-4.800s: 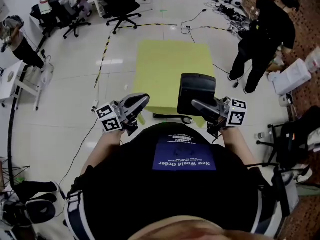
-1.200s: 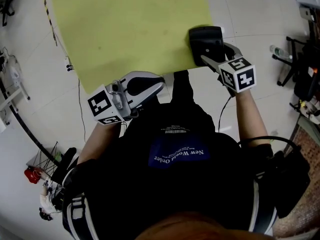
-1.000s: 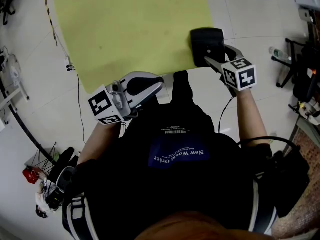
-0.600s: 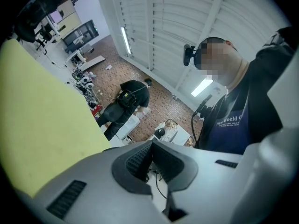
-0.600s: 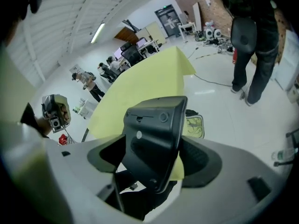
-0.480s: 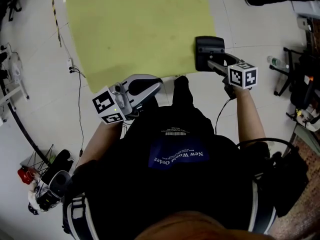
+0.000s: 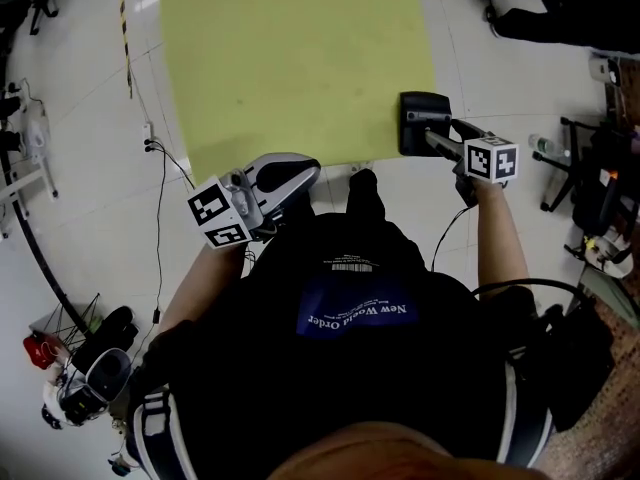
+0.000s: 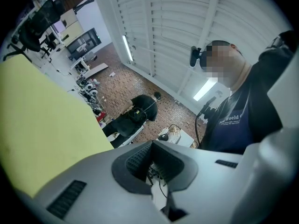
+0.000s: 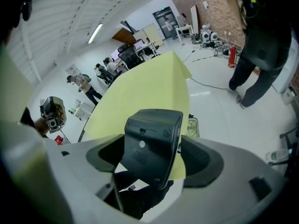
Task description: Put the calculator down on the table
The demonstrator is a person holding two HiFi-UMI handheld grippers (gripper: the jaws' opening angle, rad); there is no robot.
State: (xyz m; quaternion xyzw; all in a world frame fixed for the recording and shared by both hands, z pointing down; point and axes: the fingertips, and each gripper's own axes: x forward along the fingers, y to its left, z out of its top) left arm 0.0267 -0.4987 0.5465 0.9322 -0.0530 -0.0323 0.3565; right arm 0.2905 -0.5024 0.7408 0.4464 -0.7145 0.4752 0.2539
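The calculator is black and lies back side up at the near right corner of the yellow-green table, part of it over the edge. My right gripper points down at it from the near side. In the right gripper view the calculator sits tilted between the two jaws. The jaws have just been opening, and a sliver of table shows beside its right edge. My left gripper hovers level by the table's near edge, shut with nothing in it.
A person in dark clothes stands past the table's far right corner. Chair legs and gear crowd the floor on the right. A cable and striped tape run along the floor on the left.
The calculator went from in front of my chest to the table's near right corner. Over the last second it settled lower there. The left gripper edged slightly toward the table.
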